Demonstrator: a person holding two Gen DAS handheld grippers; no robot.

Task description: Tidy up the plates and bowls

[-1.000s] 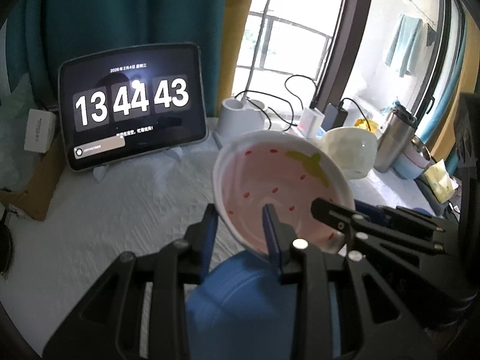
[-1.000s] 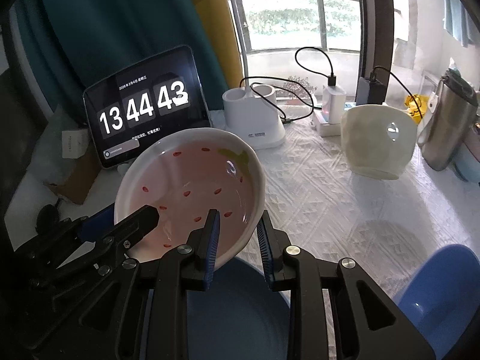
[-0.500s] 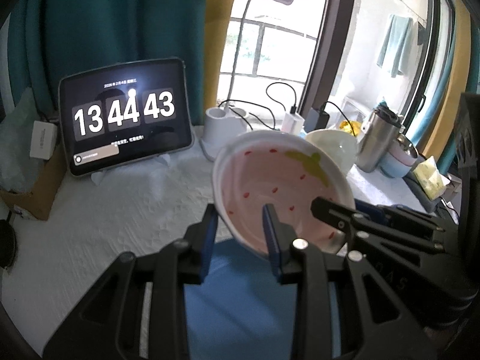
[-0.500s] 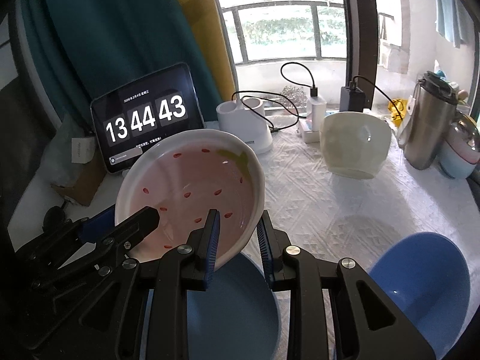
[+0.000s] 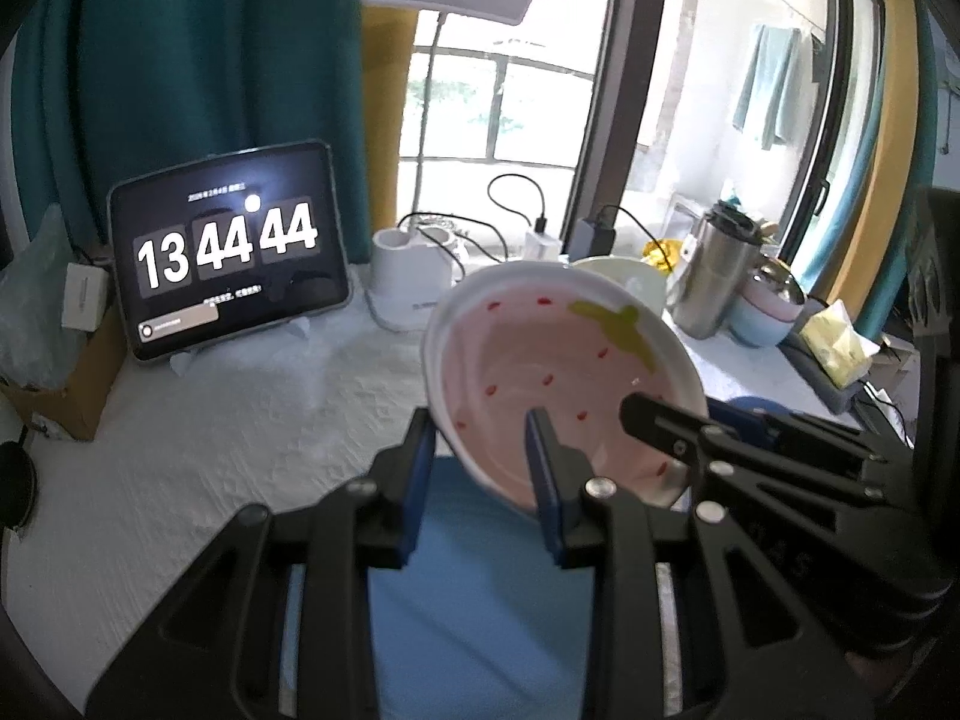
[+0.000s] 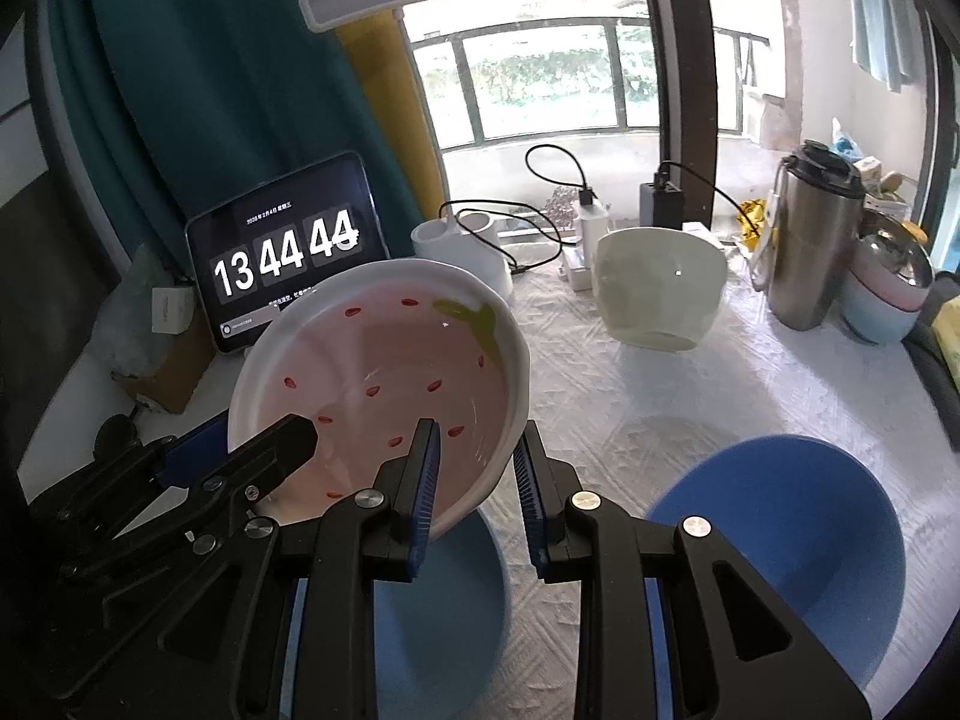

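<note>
Both grippers hold a white bowl with a pink strawberry pattern (image 5: 540, 354) in the air, tilted toward me. My left gripper (image 5: 480, 474) is shut on its left rim and my right gripper (image 6: 477, 474) is shut on its right rim; the bowl also shows in the right wrist view (image 6: 384, 378). A blue plate (image 5: 480, 600) lies on the table right under the bowl, also seen in the right wrist view (image 6: 444, 600). A blue bowl (image 6: 792, 546) stands to the right. A cream bowl (image 6: 660, 294) stands further back.
White cloth covers the table (image 5: 210, 450). At the back stand a tablet clock (image 5: 228, 258), a white lamp base (image 5: 414, 276), chargers with cables (image 6: 591, 222), a steel tumbler (image 6: 810, 240) and stacked pastel bowls (image 6: 888, 294). A cardboard box (image 5: 66, 396) is at the left.
Both grippers have lifted the strawberry bowl higher above the blue plate and pulled back. The blue bowl on the right has come fully into view.
</note>
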